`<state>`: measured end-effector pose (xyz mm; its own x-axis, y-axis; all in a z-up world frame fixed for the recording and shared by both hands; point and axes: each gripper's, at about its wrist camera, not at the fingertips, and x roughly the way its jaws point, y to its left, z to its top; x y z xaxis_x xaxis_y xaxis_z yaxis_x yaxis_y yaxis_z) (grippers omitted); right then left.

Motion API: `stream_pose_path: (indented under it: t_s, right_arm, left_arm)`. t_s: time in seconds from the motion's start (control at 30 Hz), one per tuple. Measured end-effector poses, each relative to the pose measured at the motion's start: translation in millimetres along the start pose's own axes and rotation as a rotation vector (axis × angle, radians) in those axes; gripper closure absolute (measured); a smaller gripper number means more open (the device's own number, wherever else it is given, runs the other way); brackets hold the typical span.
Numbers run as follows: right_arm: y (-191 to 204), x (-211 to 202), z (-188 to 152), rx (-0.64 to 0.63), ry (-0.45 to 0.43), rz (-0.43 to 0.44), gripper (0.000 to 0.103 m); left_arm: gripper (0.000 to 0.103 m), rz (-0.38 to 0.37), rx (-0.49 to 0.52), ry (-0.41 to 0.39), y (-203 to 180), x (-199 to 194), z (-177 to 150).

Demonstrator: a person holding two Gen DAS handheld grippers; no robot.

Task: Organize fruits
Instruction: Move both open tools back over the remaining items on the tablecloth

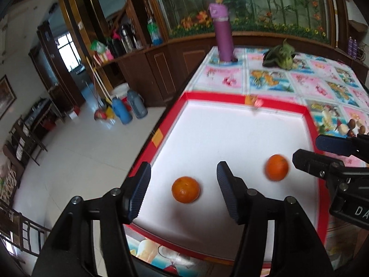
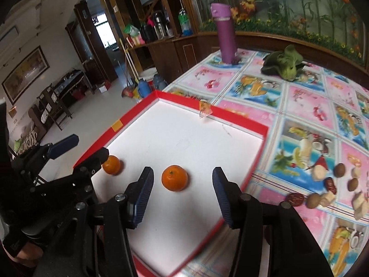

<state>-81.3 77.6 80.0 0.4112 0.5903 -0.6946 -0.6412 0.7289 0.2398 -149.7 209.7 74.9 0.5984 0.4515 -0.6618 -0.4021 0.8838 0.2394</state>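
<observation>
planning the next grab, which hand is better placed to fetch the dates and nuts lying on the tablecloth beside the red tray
Right. The dates and nuts lie just right of the right tool, which is open and empty; the red tray lies between them and the left tool.

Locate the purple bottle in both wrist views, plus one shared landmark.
Left wrist: purple bottle stands top centre, on the tablecloth's far edge.
Right wrist: purple bottle stands top centre-right, on that same far edge.
Shared landmark: the red-rimmed tray lies nearer the camera than the bottle in both.
</observation>
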Motion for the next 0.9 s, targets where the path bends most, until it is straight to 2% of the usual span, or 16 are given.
stream_pose_path:
  t_s: [0.27, 0.67, 0.83, 0.9]
  right_arm:
    - [-12, -34, -5, 0.012, -0.047, -0.002, 0.050]
    - [-54, -83, -21, 0.080, -0.122, -0.034, 0.050]
    - [-83, -107, -38, 0.102, -0.140, -0.082, 0.050]
    - [-103, -117, -51, 0.113, -0.126, -0.131, 0.050]
  left_arm:
    - [0.039, -0.013, 0.043, -0.093, -20, -41, 12]
    - [0.039, -0.032, 0.102, -0.134, -61, -72, 17]
    - [0.039, -0.045, 0.134, -0.140, -81, -80, 19]
    - [0.038, -0.086, 0.153, -0.126, -90, -83, 17]
